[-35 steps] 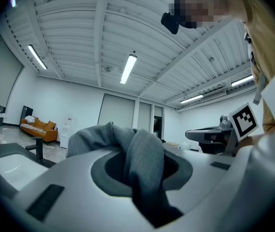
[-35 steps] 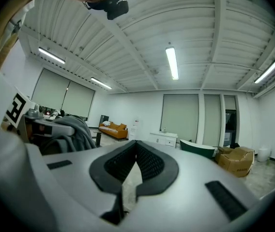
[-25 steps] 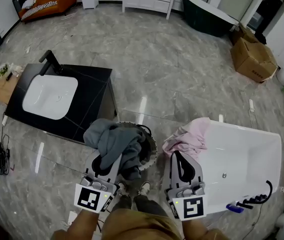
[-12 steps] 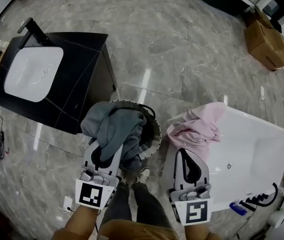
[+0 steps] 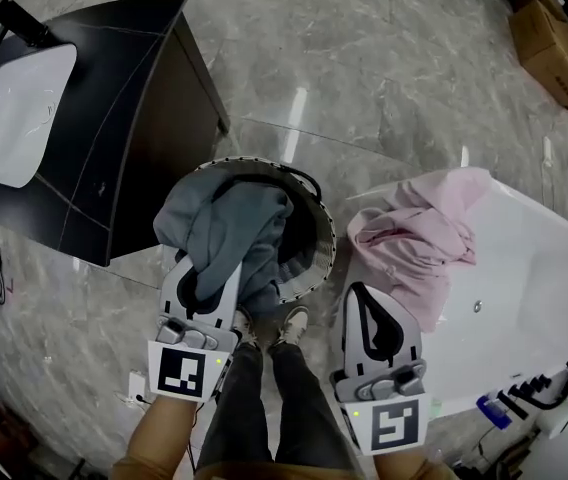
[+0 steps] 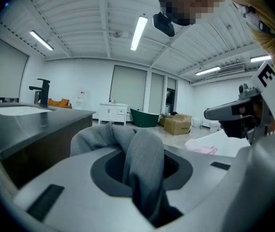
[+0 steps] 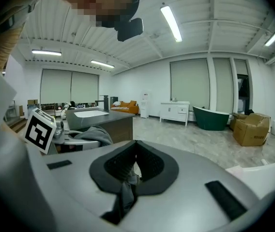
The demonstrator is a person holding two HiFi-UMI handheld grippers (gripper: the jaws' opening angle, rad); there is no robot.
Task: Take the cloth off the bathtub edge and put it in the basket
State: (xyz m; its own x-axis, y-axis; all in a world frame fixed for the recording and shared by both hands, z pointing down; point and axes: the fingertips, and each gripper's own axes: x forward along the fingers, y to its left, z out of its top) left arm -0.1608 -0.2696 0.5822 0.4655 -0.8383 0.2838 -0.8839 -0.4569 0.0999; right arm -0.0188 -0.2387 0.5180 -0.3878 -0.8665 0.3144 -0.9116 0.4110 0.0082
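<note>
Left gripper [image 5: 232, 276] is clamped on the grey cloth [image 5: 226, 230], which spills over the wire basket's [image 5: 321, 260] near rim and into it. Right gripper [image 5: 356, 292] hangs beside it, jaws together. Beyond, a pink cloth [image 5: 414, 243] drapes the bathtub [image 5: 539, 298] corner.

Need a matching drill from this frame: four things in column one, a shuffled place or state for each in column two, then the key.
Column one
1. grey cloth
2. pink cloth
3. basket
4. white sink

Column two
A. set into the top of the black vanity
B. draped over the edge of the bathtub
C. clamped in the left gripper, hanging over the basket
D. on the floor, between the vanity and the bathtub

Pairs: 1-C, 2-B, 3-D, 4-A
</note>
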